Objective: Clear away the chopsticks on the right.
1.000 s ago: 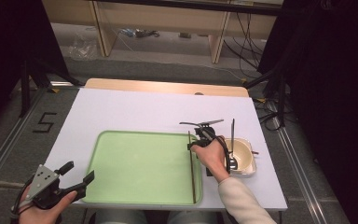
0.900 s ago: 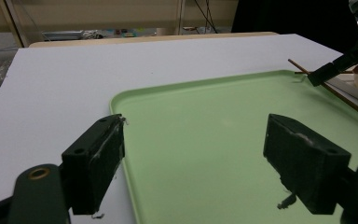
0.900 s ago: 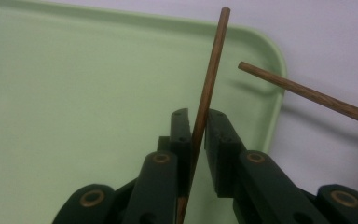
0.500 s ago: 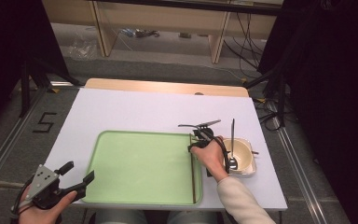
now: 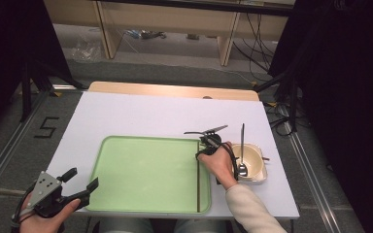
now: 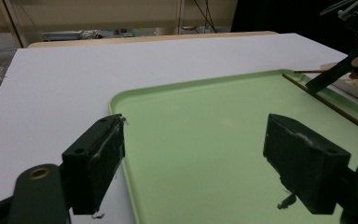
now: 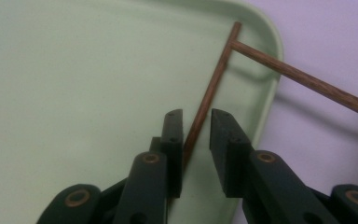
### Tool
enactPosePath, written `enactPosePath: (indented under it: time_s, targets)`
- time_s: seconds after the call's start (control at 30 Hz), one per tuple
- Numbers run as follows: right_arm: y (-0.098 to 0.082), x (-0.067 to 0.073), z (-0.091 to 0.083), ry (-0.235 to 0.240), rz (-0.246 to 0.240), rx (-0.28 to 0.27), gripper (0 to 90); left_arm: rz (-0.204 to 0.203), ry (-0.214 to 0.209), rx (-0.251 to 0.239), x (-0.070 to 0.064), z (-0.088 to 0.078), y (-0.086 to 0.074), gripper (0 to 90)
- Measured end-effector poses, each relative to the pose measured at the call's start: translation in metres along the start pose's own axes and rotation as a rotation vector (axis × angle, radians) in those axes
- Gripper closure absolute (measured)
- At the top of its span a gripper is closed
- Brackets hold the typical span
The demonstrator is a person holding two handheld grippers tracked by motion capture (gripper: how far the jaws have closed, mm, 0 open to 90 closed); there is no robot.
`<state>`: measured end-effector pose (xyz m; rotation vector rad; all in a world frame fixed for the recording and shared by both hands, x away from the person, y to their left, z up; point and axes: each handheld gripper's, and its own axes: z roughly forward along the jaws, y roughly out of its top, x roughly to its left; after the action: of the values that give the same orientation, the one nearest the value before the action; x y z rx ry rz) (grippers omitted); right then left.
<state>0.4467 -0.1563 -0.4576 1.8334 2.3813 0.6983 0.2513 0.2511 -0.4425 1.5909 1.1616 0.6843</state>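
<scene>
High view: my right gripper (image 5: 205, 150) sits over the green tray's (image 5: 145, 172) right edge, where a wooden chopstick (image 5: 197, 179) lies; bowl (image 5: 253, 167) with spoon (image 5: 242, 162) just beside. My left gripper (image 5: 80, 187) hangs open at the tray's near-left corner.

Left gripper view: jaws wide apart, nothing between, tray (image 6: 205, 140) beneath.

Right gripper view: jaws just been opening, chopstick (image 7: 209, 88) lies loose between them on the tray; second chopstick (image 7: 307, 80) crosses the rim.

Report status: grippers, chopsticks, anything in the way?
Right gripper just opening, chopstick between jaws, on the tray. Left gripper open, idle. Second chopstick crosses tray rim.
</scene>
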Motion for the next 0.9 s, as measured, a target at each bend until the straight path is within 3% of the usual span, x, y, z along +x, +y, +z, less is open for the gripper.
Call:
enactPosePath:
  time_s: [0.27,0.33,0.53,0.57,0.67,0.7,0.77,0.9]
  targets:
    - [0.000,0.000,0.000,-0.024,-0.020,-0.004,74.8,0.001,0.000,0.000,0.000,0.000,0.000,20.2]
    - [0.000,-0.002,0.001,-0.041,-0.044,-0.027,74.4,0.000,0.000,0.000,0.000,0.000,0.000,20.1]
    - [0.002,-0.001,-0.001,-0.050,-0.076,-0.028,71.4,-0.001,0.000,0.000,0.000,0.000,0.000,20.2]
    - [0.001,0.001,-0.003,-0.035,-0.068,-0.025,70.7,-0.001,0.001,0.000,0.000,0.000,0.000,20.3]
    - [0.002,0.001,-0.005,-0.054,-0.085,-0.024,68.4,0.000,0.001,0.001,0.000,0.000,0.000,20.4]
    - [0.002,0.002,-0.008,-0.035,-0.086,-0.022,67.6,-0.001,0.001,0.001,0.000,0.000,0.000,20.4]
    - [0.003,0.002,-0.010,-0.055,-0.106,-0.029,66.0,-0.001,0.001,0.001,0.000,0.000,0.000,20.4]
    - [0.006,0.001,-0.019,-0.051,-0.122,-0.039,65.5,-0.001,0.002,0.002,0.000,0.000,0.000,20.4]
